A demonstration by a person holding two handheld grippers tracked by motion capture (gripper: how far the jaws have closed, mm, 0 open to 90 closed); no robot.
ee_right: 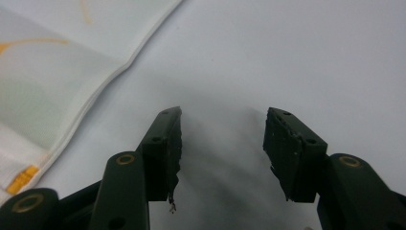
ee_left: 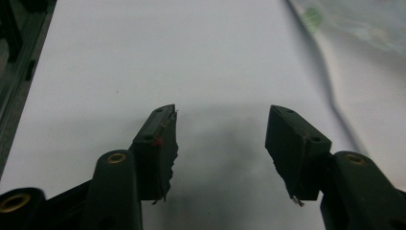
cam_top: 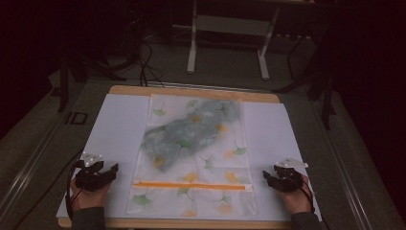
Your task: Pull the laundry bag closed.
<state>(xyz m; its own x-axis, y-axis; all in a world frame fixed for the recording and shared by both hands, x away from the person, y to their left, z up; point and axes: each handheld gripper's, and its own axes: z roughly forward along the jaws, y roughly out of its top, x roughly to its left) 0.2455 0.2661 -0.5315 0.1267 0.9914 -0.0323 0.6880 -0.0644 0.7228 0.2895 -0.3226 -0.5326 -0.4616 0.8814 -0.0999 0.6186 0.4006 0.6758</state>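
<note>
Resting at 7 o'clock, left gripper (cam_top: 98, 173) jaws spread, nothing between | right gripper (cam_top: 282, 178) at 5 o'clock, spread, nothing between | mesh zipper pouch (cam_top: 194, 153) flat at centre, between both, on white sheet (cam_top: 117, 124) | grey-green garment (cam_top: 191, 132) inside, toward 12 o'clock.

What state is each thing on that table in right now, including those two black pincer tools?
Left gripper: jaws open, nothing between them, over the white sheet.
Right gripper: jaws open, nothing between them, beside the pouch.
Leaf-print pouch: lying flat, untouched.
Orange zipper: looks zipped closed along its length.
Blue-grey cloth: crumpled, seemingly showing through the pouch's thin fabric.
White sheet: spread flat on the table.
</note>
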